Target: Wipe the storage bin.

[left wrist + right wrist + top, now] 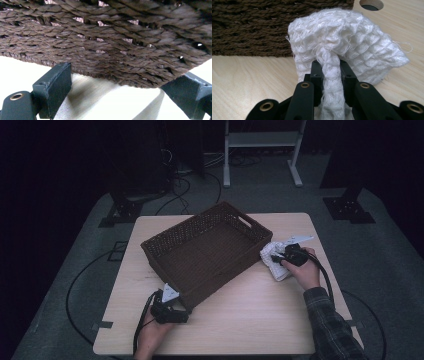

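Observation:
A dark brown woven basket (pixel 182 224) sits at an angle on the light wooden table (pixel 250 320), nothing visible inside it. My left gripper (pixel 181 306) is at the basket's near corner. In the left gripper view its jaws (pixel 126 75) stand wide apart, with the basket's wall (pixel 105 40) just beyond and above them. A white waffle-weave cloth (pixel 279 272) lies bunched on the table against the basket's right side. My right gripper (pixel 276 259) is shut on a fold of the cloth (pixel 352 37); the fold runs down between the jaws (pixel 329 65), and the basket (pixel 249 27) is behind it.
A round hole (pixel 371 4) is cut in the tabletop beyond the cloth. Behind the table stand a white metal frame (pixel 262 140) and dark stand bases (pixel 350 207), with cables (pixel 180 182) on the grey floor. A plaid sleeve (pixel 330 325) comes in at the lower right.

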Motion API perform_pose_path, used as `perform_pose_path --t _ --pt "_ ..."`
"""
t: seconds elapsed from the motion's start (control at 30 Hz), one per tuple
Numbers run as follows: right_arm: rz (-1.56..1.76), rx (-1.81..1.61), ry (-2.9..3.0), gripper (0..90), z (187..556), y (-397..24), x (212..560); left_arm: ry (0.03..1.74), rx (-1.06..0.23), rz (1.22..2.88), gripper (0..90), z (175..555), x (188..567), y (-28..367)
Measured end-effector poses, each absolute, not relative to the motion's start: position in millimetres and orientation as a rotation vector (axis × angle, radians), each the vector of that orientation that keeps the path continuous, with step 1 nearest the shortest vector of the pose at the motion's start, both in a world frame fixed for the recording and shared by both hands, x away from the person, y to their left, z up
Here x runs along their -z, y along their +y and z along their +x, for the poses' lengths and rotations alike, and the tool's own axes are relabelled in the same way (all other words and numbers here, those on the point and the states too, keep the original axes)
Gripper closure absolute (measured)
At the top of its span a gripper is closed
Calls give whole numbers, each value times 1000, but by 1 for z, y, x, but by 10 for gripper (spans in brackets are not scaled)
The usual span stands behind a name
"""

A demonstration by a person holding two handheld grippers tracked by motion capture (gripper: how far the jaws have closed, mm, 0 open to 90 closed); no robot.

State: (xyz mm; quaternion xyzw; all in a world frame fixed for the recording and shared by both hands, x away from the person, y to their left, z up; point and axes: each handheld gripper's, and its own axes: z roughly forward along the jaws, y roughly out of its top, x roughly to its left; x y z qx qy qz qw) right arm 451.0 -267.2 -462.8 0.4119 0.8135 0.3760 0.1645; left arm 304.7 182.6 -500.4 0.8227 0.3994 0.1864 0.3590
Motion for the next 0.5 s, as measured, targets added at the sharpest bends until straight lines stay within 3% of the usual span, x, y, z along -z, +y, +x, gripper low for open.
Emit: perform_pose_path --t 0.5 --pt "1131 -1121 2281 764 443 -269 444 1030 -480 2123 101 305 500 183"
